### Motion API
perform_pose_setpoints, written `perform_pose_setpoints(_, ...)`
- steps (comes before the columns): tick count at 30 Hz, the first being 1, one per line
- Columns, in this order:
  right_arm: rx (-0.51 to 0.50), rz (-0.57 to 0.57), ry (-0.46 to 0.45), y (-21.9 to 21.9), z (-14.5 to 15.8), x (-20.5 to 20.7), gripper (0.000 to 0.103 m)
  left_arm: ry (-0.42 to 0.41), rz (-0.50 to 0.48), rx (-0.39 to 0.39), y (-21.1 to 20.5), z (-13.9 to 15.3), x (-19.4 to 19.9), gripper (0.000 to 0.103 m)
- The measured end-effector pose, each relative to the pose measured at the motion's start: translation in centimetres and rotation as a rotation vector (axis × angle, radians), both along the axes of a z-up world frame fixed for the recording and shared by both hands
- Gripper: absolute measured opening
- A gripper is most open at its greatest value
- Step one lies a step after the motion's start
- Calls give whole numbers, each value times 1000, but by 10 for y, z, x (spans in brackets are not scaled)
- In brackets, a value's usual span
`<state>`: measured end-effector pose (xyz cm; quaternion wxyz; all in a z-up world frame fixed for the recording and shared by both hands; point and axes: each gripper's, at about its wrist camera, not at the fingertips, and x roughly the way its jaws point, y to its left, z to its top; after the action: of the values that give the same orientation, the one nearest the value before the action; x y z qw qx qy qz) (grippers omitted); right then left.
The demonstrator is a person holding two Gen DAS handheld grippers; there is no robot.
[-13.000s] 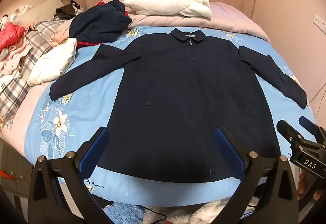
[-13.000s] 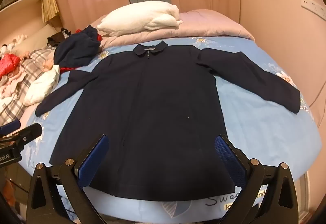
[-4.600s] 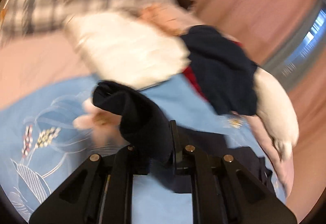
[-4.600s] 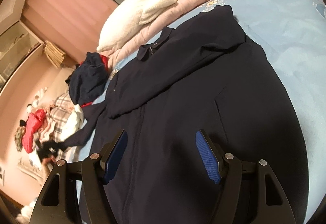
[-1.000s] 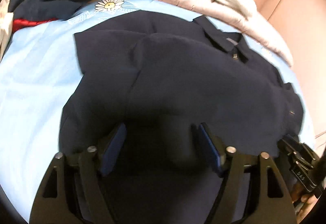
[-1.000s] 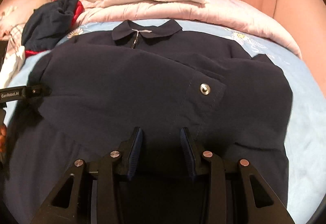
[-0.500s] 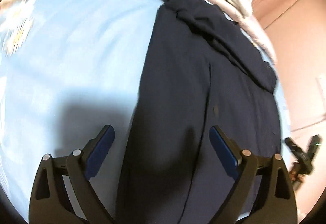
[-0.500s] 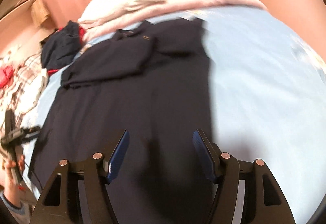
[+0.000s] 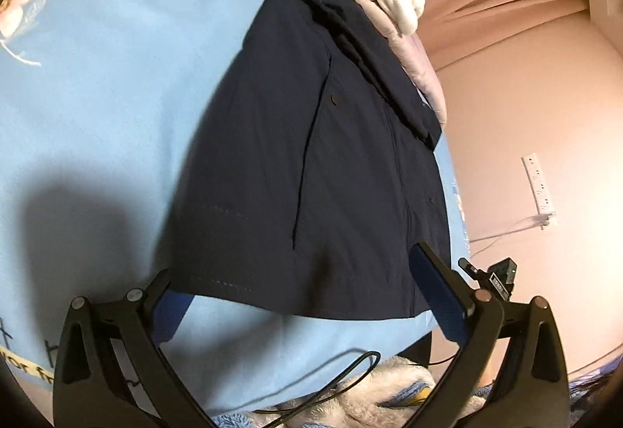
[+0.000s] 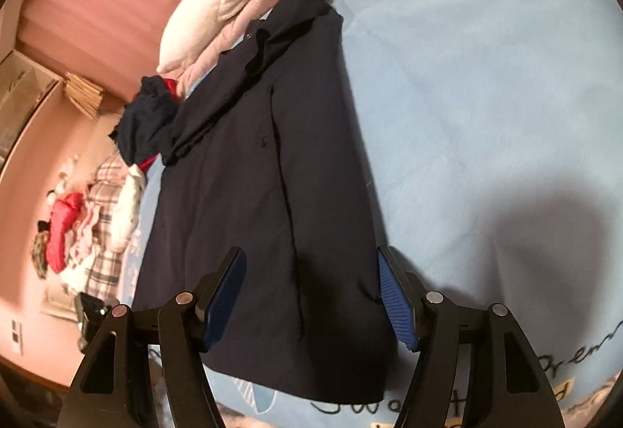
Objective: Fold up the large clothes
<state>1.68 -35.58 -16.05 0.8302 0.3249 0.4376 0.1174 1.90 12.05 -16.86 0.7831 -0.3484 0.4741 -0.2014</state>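
Note:
A navy zip jacket (image 9: 311,163) lies flat on the light blue flowered sheet (image 9: 117,97), both sleeves folded across its chest below the collar. My left gripper (image 9: 305,305) hovers over the hem near its left corner. Its jaws are opening, with only the hem's edge below them and nothing pinched. In the right wrist view the jacket (image 10: 264,202) runs up toward the pillow. My right gripper (image 10: 311,295) stands open above the hem's right corner, its blue pads (image 10: 397,303) clear of the cloth. The right gripper's tip (image 9: 494,276) also shows in the left wrist view.
A white pillow (image 10: 218,11) and pink quilt (image 9: 412,50) lie past the collar. A dark and red clothes heap (image 10: 148,116) and plaid laundry (image 10: 105,214) lie on the left. A black cable (image 9: 331,381) crosses a fluffy rug (image 9: 389,393) below the bed's edge. The wall socket (image 9: 539,186) is at right.
Both grippers have drawn back from the folded sleeves down to the hem, the left going toward the left side and the right toward the right. Both sets of jaws have widened.

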Motion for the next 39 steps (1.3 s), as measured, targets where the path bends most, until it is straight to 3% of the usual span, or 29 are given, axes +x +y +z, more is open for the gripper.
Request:
perform_pose_setpoints(3, 25, 40, 11, 1, 1, 6, 69, 2, 4, -65, 2, -2, 12, 102)
perform_pose_setpoints(7, 107, 14, 25, -10, -8, 6, 69, 12, 18, -119, 10, -4, 31, 102)
perform_pose_setpoints(14, 163, -19, 9, -11, -9, 37, 69, 31, -24, -154, -4, -4, 68, 102)
perform_pose_setpoints(20, 175, 72, 19, 1, -11, 30, 69, 2, -91, -99, -16, 0, 54, 98)
perform_pose_setpoints(26, 162, 191, 33, 11, -12, -7, 69, 10, -104, -137, -13, -3, 34, 90)
perform_pose_setpoints(32, 172, 165, 26, 13, -15, -1, 69, 34, -82, -113, -13, -8, 45, 74)
perform_pose_setpoints(34, 165, 155, 14, 17, -14, 5, 66, 43, -68, -86, -15, -8, 49, 61)
perform_pose_setpoints(35, 151, 150, 7, 19, -13, 7, 60, 47, -62, -69, -17, -8, 50, 57)
perform_pose_setpoints(39, 106, 130, -1, 26, -16, 8, 33, 79, -12, -71, -14, -14, 49, 21)
